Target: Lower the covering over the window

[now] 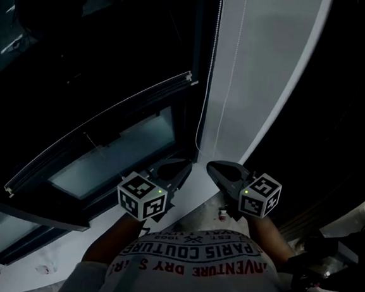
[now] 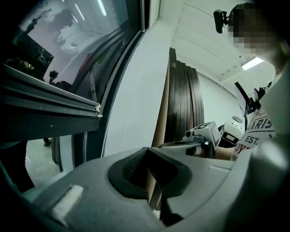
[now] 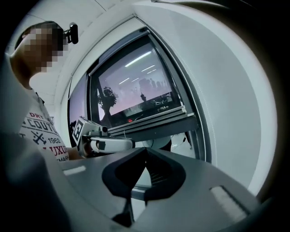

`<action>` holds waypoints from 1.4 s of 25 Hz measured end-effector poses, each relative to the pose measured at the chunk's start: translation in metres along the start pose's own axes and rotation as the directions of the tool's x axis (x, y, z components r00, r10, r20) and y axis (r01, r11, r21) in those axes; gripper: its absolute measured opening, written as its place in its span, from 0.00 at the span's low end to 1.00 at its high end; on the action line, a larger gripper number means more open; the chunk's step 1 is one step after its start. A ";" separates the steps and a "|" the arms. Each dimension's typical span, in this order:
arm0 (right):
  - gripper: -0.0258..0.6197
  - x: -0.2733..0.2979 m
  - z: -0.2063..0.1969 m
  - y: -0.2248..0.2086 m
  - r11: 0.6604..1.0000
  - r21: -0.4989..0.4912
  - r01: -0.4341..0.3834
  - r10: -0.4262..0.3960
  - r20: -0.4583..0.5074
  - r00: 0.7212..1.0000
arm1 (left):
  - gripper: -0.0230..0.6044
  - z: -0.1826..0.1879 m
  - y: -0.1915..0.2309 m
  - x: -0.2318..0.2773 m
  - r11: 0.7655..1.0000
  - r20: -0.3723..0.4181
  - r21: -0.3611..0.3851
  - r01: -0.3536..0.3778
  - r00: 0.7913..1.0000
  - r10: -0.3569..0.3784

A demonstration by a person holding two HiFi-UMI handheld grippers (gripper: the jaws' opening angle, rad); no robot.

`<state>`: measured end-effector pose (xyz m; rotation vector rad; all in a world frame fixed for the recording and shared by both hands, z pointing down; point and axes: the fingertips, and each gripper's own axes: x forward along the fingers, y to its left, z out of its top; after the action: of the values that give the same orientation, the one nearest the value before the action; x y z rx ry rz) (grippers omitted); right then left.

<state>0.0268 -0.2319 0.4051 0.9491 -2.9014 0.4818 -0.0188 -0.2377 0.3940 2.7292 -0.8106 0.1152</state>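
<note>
L gripper (image 1: 182, 167) & R gripper (image 1: 213, 168) both pressed shut, empty; I'd open one, pinch the cord (image 1: 204, 93) just far of them, pull steadily so blind (image 1: 142, 94) drops level.

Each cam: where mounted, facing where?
Head view: on head, steeply down at window and wall; left gripper, right gripper, arms, shirt.
Left gripper view: on that gripper, toward window edge; shut jaws, right gripper, shirt.
Right gripper view: on that gripper, toward window; shut jaws, left gripper, shirt.
Shared: all see window and bead cord.
</note>
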 end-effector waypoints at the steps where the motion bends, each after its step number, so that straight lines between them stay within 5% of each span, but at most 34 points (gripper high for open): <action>1: 0.04 0.005 0.006 -0.007 1.000 0.000 0.017 -0.017 0.005 1.000 | 0.04 0.003 0.006 0.002 1.000 0.000 -0.002 0.005 1.000 -0.005; 9: 0.05 0.054 0.055 -0.047 0.994 -0.062 0.089 -0.085 0.060 0.995 | 0.04 0.025 0.056 0.017 0.999 -0.008 0.028 0.042 0.999 -0.041; 13: 0.14 0.075 0.081 -0.073 0.980 -0.097 0.176 -0.167 0.096 0.981 | 0.04 0.041 0.077 0.022 0.996 0.003 0.059 0.062 0.998 -0.062; 20: 0.28 0.110 0.129 -0.131 0.912 -0.142 0.384 -0.348 0.226 0.910 | 0.04 0.048 0.105 0.036 0.991 -0.015 0.093 0.092 0.996 -0.091; 28: 0.30 0.133 0.141 -0.188 0.806 -0.132 0.577 -0.537 0.248 0.806 | 0.04 0.042 0.114 0.045 0.985 -0.042 0.101 0.137 0.990 -0.133; 35: 0.11 0.135 0.141 -0.203 0.763 -0.150 0.629 -0.588 0.243 0.771 | 0.04 0.044 0.115 0.048 0.981 -0.040 0.106 0.162 0.987 -0.159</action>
<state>0.0432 -0.5070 0.3467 1.8698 -2.4661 0.0129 -0.0414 -0.3679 0.3887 2.8745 -0.5887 0.1719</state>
